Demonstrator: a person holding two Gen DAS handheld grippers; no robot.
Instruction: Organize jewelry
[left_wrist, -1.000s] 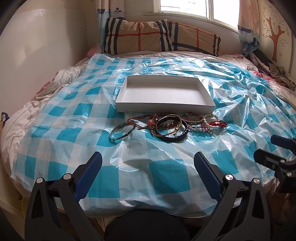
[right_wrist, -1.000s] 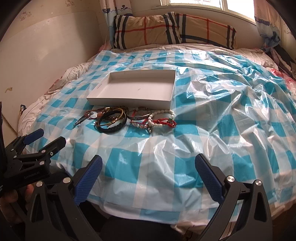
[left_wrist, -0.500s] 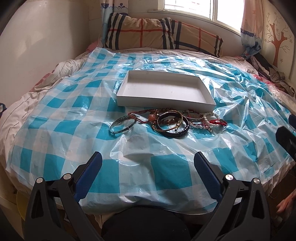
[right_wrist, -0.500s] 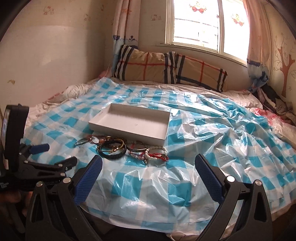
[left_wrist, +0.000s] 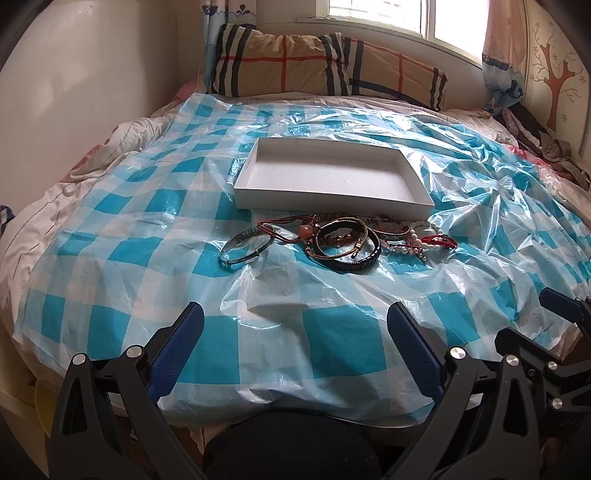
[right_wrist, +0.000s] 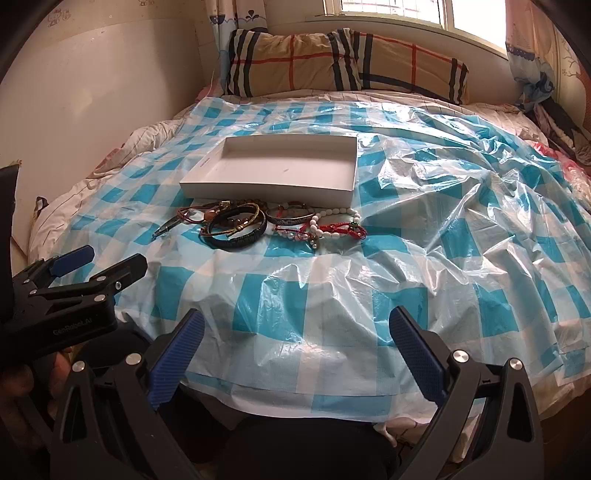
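A shallow white box (left_wrist: 423, 201) (right_wrist: 266, 194) lies on the bed with nothing in it. Just in front of it is a heap of bracelets: a silver bangle (left_wrist: 246, 245), a dark braided band (left_wrist: 349, 260) (right_wrist: 236, 238), white beads (left_wrist: 410, 245) (right_wrist: 334, 223) and a red cord (left_wrist: 441, 240) (right_wrist: 345, 232). My left gripper (left_wrist: 295, 345) hangs open near the bed's front edge, well short of the heap. My right gripper (right_wrist: 295, 349) is also open, holding nothing, to the right of the left one (right_wrist: 99, 264).
A blue-and-white checked plastic sheet (left_wrist: 122, 221) (right_wrist: 461, 229) covers the bed. Plaid pillows (left_wrist: 325, 66) (right_wrist: 343, 62) lie at the head under a window. A wall (left_wrist: 74, 74) runs along the left; clothes (left_wrist: 546, 144) are piled at the right.
The right gripper has dropped and tilted down toward the bed after pointing up at the window. The left gripper has edged a little nearer the bracelets. Both stay open.
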